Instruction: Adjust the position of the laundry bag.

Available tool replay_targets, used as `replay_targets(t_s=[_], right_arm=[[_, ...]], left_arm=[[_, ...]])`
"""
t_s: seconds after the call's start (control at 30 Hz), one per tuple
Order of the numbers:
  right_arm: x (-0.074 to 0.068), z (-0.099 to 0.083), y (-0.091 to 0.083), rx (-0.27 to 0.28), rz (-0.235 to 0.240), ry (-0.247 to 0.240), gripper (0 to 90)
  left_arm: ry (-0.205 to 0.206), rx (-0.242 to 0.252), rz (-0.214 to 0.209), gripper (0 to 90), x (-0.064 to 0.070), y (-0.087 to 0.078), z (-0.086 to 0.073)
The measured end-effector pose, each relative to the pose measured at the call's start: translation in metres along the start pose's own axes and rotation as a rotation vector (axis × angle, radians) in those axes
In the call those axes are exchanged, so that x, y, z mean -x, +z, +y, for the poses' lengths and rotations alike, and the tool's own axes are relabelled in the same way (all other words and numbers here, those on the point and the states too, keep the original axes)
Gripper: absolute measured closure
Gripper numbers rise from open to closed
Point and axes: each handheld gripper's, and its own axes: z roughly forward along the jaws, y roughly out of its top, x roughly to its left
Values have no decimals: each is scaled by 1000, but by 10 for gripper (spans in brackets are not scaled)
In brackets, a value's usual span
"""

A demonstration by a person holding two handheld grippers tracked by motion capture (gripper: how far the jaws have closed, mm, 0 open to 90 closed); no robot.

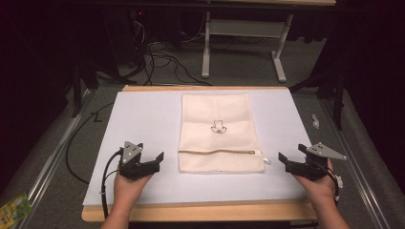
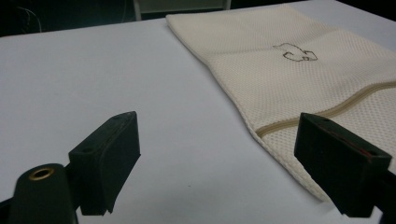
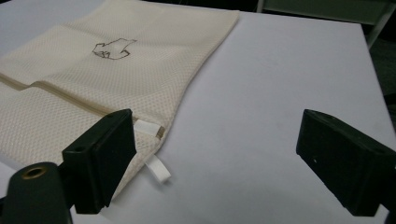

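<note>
A cream mesh bag (image 1: 217,131) lies flat in the middle of the white table top (image 1: 138,119), with a small dark drawing (image 1: 219,127) on it and a zipper (image 1: 219,152) running across near its front edge. My left gripper (image 1: 152,160) rests open just left of the bag's front corner. My right gripper (image 1: 292,160) rests open just right of the zipper's end. The left gripper view has the bag (image 2: 299,60) beyond the wide-apart jaws (image 2: 217,154). In the right gripper view the zipper's white pull tab (image 3: 156,168) lies by the left jaw, gripper (image 3: 224,158) wide.
The white sheet sits on a wooden board (image 1: 191,211) whose edge runs along the front. Black cables (image 1: 76,143) trail off the left side onto grey floor. A white table frame (image 1: 243,43) stands beyond the far edge. A green packet (image 1: 12,207) lies at the bottom left.
</note>
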Motion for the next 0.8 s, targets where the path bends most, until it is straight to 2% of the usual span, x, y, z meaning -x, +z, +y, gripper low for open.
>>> replay_targets(t_s=[0.03,0.07,0.13,0.17,0.2,0.27,0.33,0.37,0.4,0.43,0.47,0.57,0.67,0.7,0.77,0.8], right_arm=[[-2,0,2,-7,11,4,151],[-2,0,2,-7,11,4,151],[-9,0,11,-32,45,5,181],[-12,0,13,-37,51,-1,206],[-15,0,15,-49,57,-7,235],[-21,-1,20,-64,66,-24,296],[-24,-1,23,-78,77,-22,326],[-31,-3,31,-109,93,-39,391],[-31,-3,31,-109,93,-39,391],[-37,-6,37,-132,84,-59,436],[-38,-7,39,-139,82,-67,451],[-40,-9,47,-171,84,-48,484],[-39,-11,50,-190,82,-47,498],[-38,-13,53,-206,81,-40,521],[-39,-14,53,-214,89,-44,558],[-39,-14,53,-214,89,-44,558]], left_arm=[[-2,-17,-6,163,8,8,1],[-2,-17,-6,175,8,8,1],[-13,-45,-44,226,22,20,0],[-13,-45,-44,268,22,20,0],[-3,-76,-62,296,31,30,-1],[10,-109,-91,348,40,39,-2],[25,-123,-93,384,45,44,-3],[46,-141,-88,395,50,48,-4],[52,-149,-87,395,53,51,-5],[62,-176,-84,410,57,57,-7],[66,-189,-86,413,59,59,-8],[81,-217,-81,427,64,64,-10],[78,-221,-77,458,63,65,-10],[59,-227,-83,502,62,65,-11],[57,-222,-71,566,62,64,-12],[57,-222,-71,633,62,64,-12]])
